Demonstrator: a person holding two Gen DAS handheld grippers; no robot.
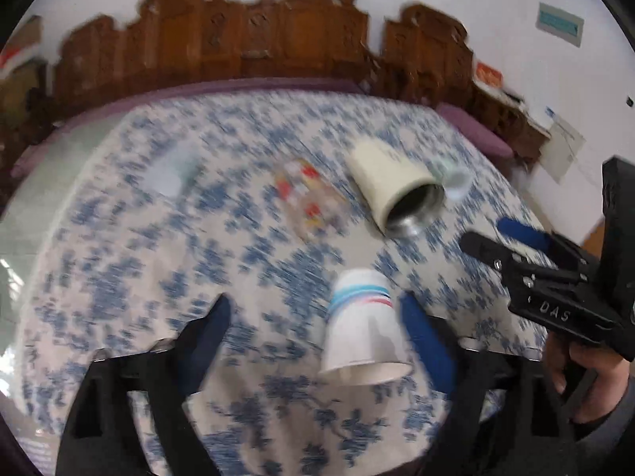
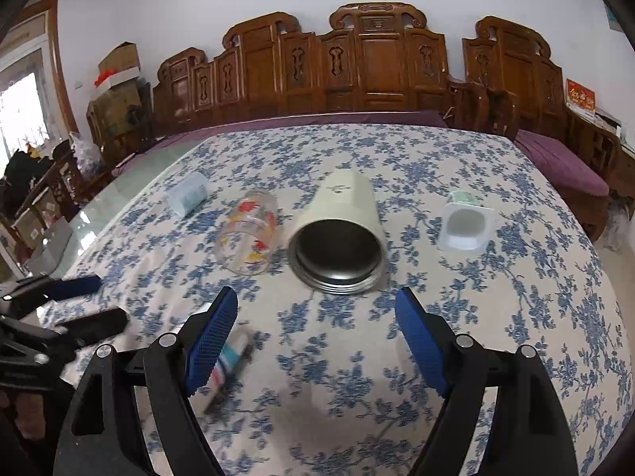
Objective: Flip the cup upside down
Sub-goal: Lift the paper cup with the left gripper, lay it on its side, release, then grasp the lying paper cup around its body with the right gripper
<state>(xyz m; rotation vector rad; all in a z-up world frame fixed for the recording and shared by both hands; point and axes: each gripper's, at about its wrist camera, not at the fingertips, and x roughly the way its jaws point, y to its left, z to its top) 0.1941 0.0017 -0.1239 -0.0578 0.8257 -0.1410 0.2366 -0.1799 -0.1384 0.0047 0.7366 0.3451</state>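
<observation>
A white paper cup with blue and red stripes stands mouth down, tilted, on the floral tablecloth, between the open fingers of my left gripper and close to the right finger; I cannot tell if they touch. The view is blurred. In the right wrist view the paper cup shows blurred behind my left finger. My right gripper is open and empty, facing a cream steel tumbler lying on its side. The right gripper also shows in the left wrist view.
On the tablecloth lie a clear glass with red and yellow prints, a small clear cup and a white plastic tub. A carved wooden bench with purple cushions stands behind the table.
</observation>
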